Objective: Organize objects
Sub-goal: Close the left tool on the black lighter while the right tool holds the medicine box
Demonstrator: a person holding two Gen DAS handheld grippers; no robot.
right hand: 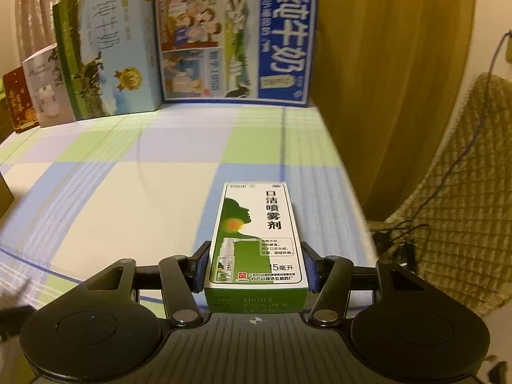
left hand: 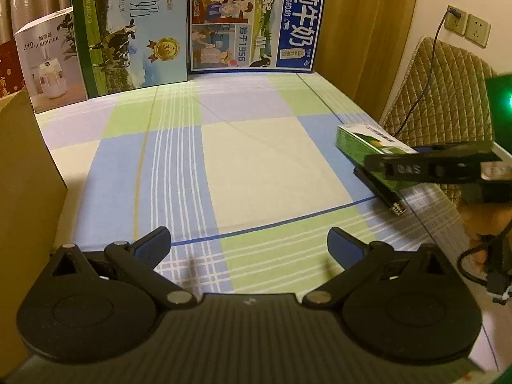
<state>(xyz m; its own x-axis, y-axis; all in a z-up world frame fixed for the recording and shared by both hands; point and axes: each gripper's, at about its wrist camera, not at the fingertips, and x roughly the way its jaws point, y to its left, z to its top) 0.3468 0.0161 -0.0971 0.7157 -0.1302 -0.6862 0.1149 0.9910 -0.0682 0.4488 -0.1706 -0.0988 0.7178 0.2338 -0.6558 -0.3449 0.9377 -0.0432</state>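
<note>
Right wrist view shows the green and white spray box lying flat and lengthwise on the checked cloth of the worktop, near its right edge, with the right gripper set around its near end: the blue pads sit against both long sides, so the jaws look closed on the box at a narrow width. It seems not yet lifted, since its underside appears to rest on the cloth. In the left wrist view the same box shows at the right edge under the other tool, while the left gripper hangs over bare cloth with its jaws wide and nothing between them. At the back stand a blue milk carton, a green milk carton and a humidifier box, all upright in a row against the curtain. I judge the step in hand to be the pick-up; the next move calls for a straight lift with the grip held firm, as the light card could slip or twist, then a carry toward wherever it belongs, likely the back row
</note>
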